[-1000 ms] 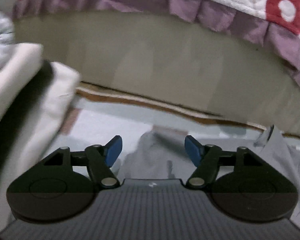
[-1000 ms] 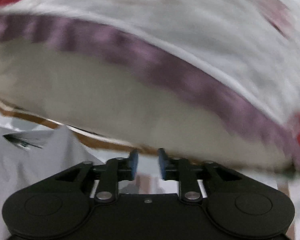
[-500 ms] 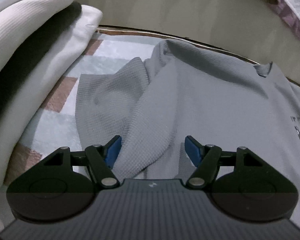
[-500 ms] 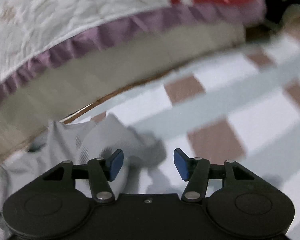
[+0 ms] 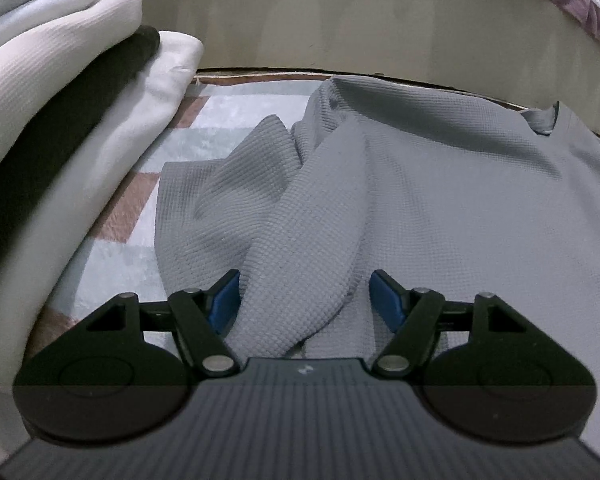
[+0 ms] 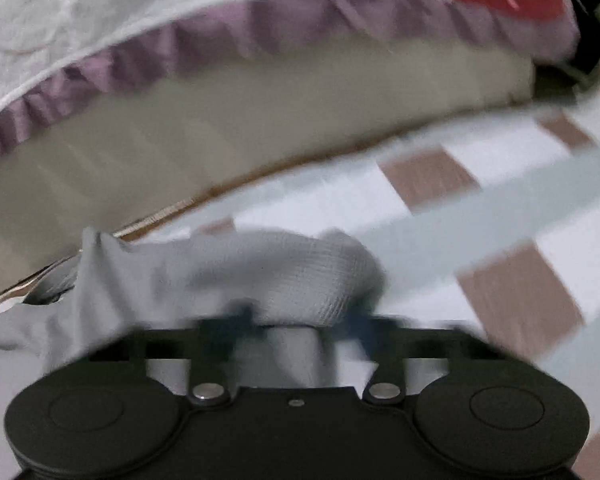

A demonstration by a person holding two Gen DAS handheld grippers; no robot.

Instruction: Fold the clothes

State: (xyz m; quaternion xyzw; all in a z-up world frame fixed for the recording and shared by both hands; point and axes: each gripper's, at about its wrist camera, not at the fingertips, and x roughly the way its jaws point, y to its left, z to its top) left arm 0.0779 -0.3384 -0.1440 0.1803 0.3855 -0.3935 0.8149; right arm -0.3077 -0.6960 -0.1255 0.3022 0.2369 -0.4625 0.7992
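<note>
A grey waffle-knit shirt (image 5: pixel 440 200) lies spread on a checked rug (image 5: pixel 204 136), collar at the far right. Its left sleeve (image 5: pixel 296 240) is crumpled and folded across the body. My left gripper (image 5: pixel 304 300) is open, with a raised ridge of the sleeve lying between its blue pads (image 5: pixel 226 300). In the blurred right wrist view, the other sleeve (image 6: pixel 300 272) is bunched up between the spread fingers of my right gripper (image 6: pixel 300 320), which is open around it.
A stack of folded white, black and pale blue clothes (image 5: pixel 60 120) sits at the left. A beige bed side (image 5: pixel 360 28) with a purple-frilled quilt (image 6: pixel 220 24) runs along the back. The pink, white and teal checked rug (image 6: pixel 500 220) extends right.
Both grippers have dropped toward the shirt. The left has closed in on the crumpled sleeve. The right opened from nearly shut and now has the other sleeve between its fingers.
</note>
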